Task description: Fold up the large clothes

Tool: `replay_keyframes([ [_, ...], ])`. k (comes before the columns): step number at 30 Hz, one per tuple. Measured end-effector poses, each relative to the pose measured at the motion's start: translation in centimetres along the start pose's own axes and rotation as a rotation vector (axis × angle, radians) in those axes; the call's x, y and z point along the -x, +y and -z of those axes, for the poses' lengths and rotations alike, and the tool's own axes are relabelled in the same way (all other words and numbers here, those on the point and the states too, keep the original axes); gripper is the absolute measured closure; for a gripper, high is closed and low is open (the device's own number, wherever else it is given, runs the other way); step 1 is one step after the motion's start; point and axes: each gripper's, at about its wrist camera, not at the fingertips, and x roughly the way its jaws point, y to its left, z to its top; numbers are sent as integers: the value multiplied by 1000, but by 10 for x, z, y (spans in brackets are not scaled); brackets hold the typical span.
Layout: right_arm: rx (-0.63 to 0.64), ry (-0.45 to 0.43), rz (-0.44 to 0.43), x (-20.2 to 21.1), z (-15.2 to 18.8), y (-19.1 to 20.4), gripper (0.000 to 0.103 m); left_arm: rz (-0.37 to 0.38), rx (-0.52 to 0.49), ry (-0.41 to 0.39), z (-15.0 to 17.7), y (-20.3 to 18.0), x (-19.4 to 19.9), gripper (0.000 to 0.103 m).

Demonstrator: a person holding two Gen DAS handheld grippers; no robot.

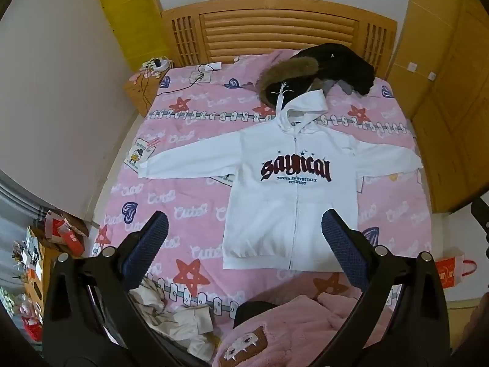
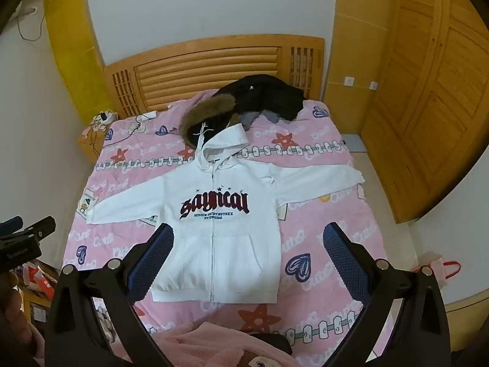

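Pink fleece [image 1: 305,321] nearest | both grippers [image 1: 244,238] [image 2: 247,250] spread, empty | white hoodie [image 1: 290,189] flat on bed [image 1: 189,208] | fur-trimmed coat [image 1: 321,70] beyond

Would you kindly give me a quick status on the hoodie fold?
Both tongs open, empty, above the bed. White hoodie flat, zipped, sleeves spread, unfolded. Hood overlaps fur-trimmed black coat.
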Motion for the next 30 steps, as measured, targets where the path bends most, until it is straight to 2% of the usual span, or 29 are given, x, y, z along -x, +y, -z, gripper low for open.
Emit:
replay_keyframes([
  [6,-5,4,0,-1,1,-3,7,-4,7,-6,2,-4,4,5],
  [7,-6,5,0,-1,1,-3,7,21,8,14,-5,1,-2,5],
  [13,-4,6,4,-1,0,-4,7,28,7,12,-8,4,-3,5],
  [30,-5,13,8,-6,-4,-8,7,40,-29,1,-18,-12,0,5],
])
